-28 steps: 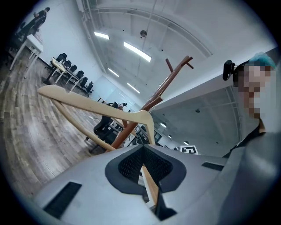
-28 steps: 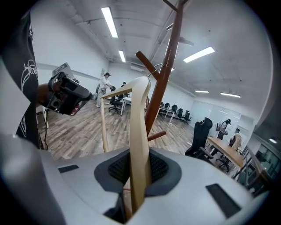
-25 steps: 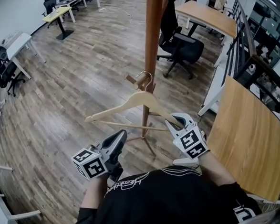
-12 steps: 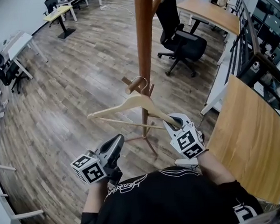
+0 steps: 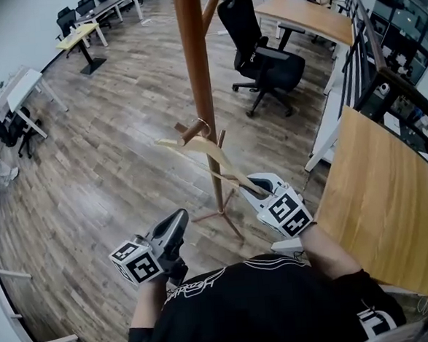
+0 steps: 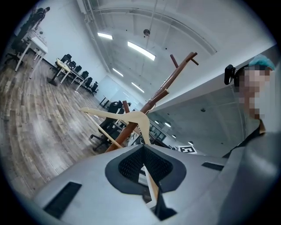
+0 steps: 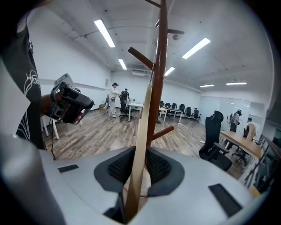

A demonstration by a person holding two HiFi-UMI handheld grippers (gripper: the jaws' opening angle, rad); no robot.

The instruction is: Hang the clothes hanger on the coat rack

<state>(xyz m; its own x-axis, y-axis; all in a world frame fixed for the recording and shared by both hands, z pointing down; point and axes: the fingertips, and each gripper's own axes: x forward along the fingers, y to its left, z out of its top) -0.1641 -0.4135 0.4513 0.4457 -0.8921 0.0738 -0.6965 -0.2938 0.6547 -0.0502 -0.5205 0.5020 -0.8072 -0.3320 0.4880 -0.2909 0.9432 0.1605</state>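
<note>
We see right gripper clamped on hanger arm, hook at coat rack peg tip. Released tilted, it could slip off. Left gripper closed, empty.

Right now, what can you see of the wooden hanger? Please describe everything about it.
The hanger is pale wood with a metal hook and a thin crossbar. It sits tilted beside the brown coat rack, and its hook looks looped over a short lower peg. The right hand-held gripper is shut on the lower end of one arm. The other arm points away, free.
</note>
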